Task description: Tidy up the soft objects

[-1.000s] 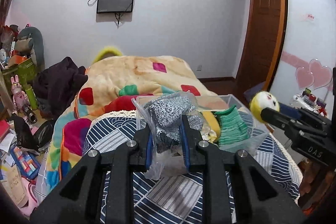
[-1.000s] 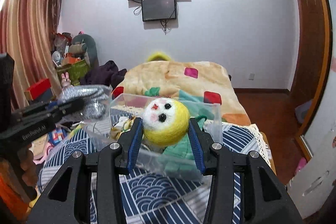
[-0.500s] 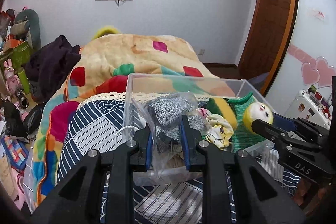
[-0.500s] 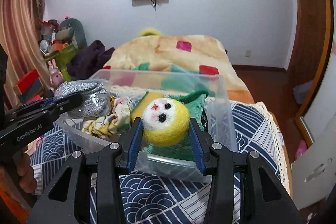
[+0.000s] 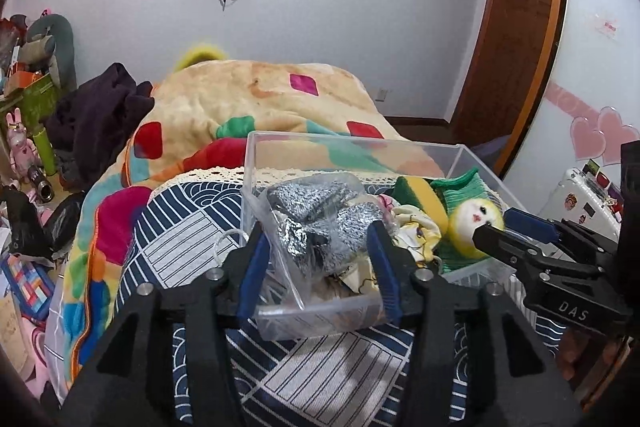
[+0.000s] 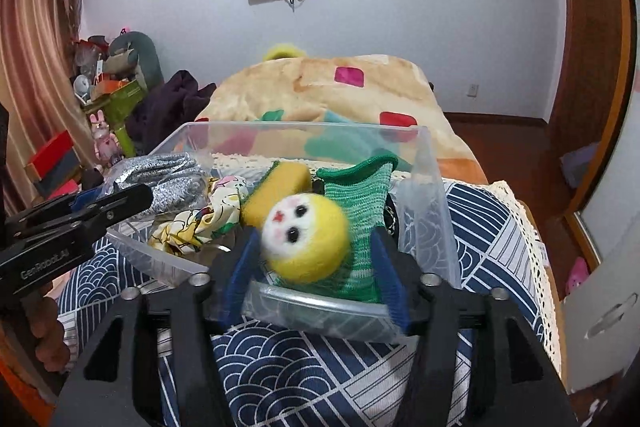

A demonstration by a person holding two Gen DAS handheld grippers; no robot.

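Observation:
A clear plastic bin (image 5: 352, 143) (image 6: 424, 163) sits on the blue patterned bed cover. My left gripper (image 5: 318, 255) is open over the bin's near left part; a bagged grey knit item (image 5: 324, 223) (image 6: 160, 175) lies loose between its fingers. My right gripper (image 6: 314, 259) is open at the bin's near rim. A yellow felt doll head (image 6: 306, 239) (image 5: 474, 223) is blurred between its spread fingers, over a green knit item (image 6: 364, 195). A yellow sponge (image 6: 280, 187) and a printed cloth (image 6: 200, 215) lie inside.
A colourful blanket (image 5: 248, 99) is heaped on the bed behind the bin. Dark clothes (image 5: 96, 107) and toy clutter (image 6: 108, 79) stand at the left. A wooden door (image 5: 516, 39) and white wardrobe (image 5: 592, 67) are on the right.
Both grippers moved down and forward over the bin and opened. The bagged grey knit and the yellow doll head are let go into the bin.

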